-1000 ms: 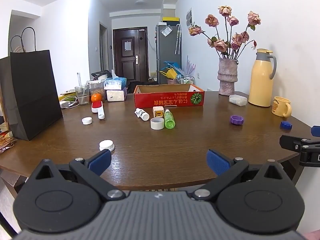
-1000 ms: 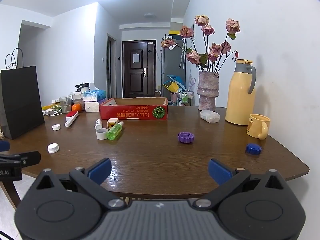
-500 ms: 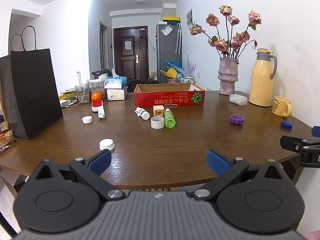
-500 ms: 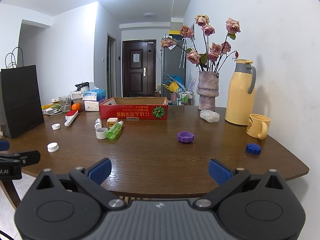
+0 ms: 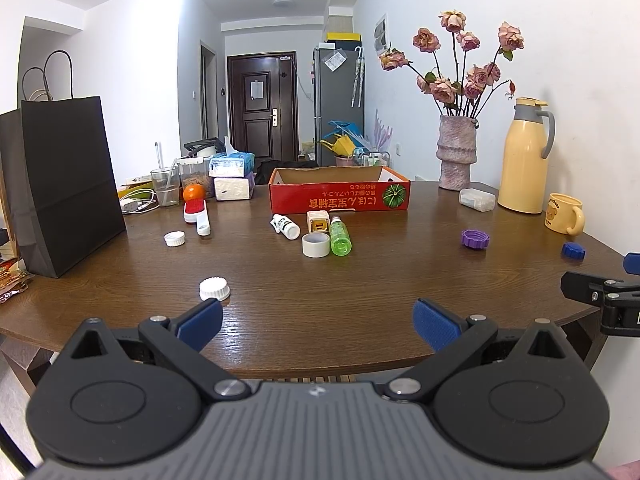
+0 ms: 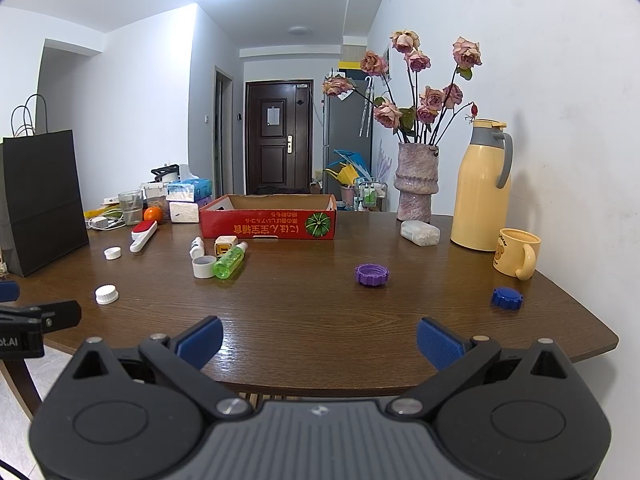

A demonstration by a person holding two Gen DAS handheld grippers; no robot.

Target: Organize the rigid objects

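Note:
A shallow red cardboard box (image 5: 339, 196) (image 6: 269, 223) stands at the middle back of the brown table (image 5: 360, 292). In front of it lie a green bottle (image 5: 340, 235), a small white bottle (image 5: 285, 226), a white ring (image 5: 316, 245) and a small cream cube (image 5: 318, 222). Loose lids are scattered: white lids (image 5: 215, 288) (image 5: 175, 238), a purple lid (image 6: 372, 274) and a blue lid (image 6: 506, 298). My left gripper (image 5: 316, 320) and right gripper (image 6: 319, 339) hover open and empty over the near table edge.
A black paper bag (image 5: 60, 184) stands at the left. A vase of dried roses (image 6: 416, 184), a yellow thermos (image 6: 482, 188), a yellow mug (image 6: 517, 253) and a small clear container (image 6: 420, 233) line the right back. Tissue packs, a glass, an orange and a red-white brush (image 5: 197, 212) sit back left.
Both views have shifted only slightly; the grippers stay open and nothing on the table has moved.

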